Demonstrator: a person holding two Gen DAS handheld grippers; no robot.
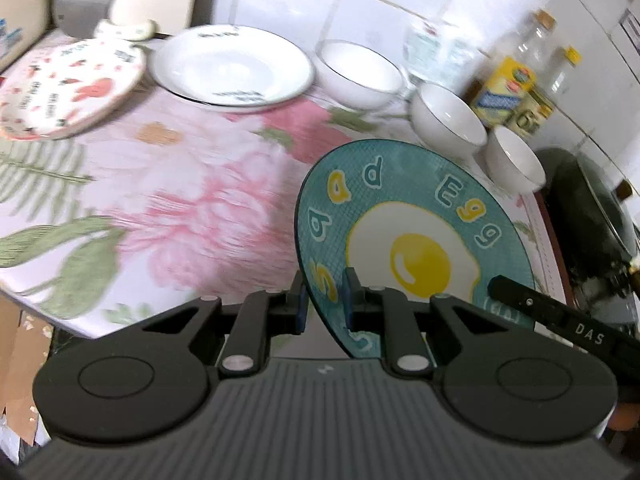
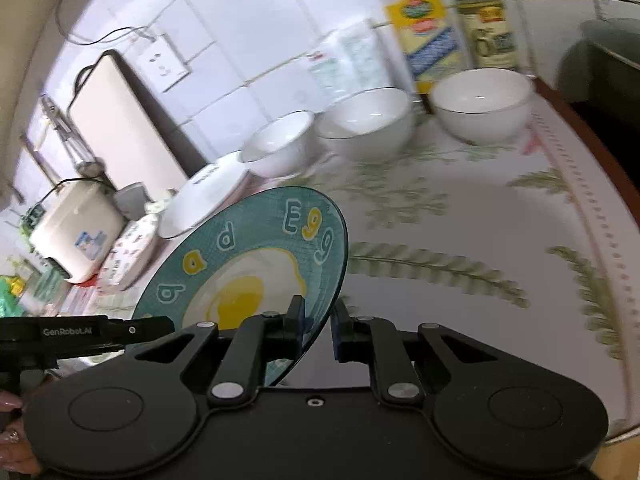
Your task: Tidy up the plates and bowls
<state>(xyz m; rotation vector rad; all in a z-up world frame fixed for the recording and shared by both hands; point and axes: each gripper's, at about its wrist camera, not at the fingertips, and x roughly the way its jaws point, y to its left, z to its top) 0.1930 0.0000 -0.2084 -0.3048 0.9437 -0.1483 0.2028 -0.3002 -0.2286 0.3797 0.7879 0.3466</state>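
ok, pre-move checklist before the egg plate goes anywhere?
1. Left claw on the egg plate: rim sits between the fingers, contact looks likely. Ok.
2. Right claw on the same plate: rim passes between the fingers, but a gap shows at the right finger. Cannot tell.
3. Plate attitude: steeply tilted, off the tablecloth. Ok while held.
4. Stacking targets: white plate and patterned plate both lie uncovered. Ok.
5. Three white bowls stand close behind the plate. Not ok for a wide swing.
6. Image is motion-blurred; clearances cannot tell.
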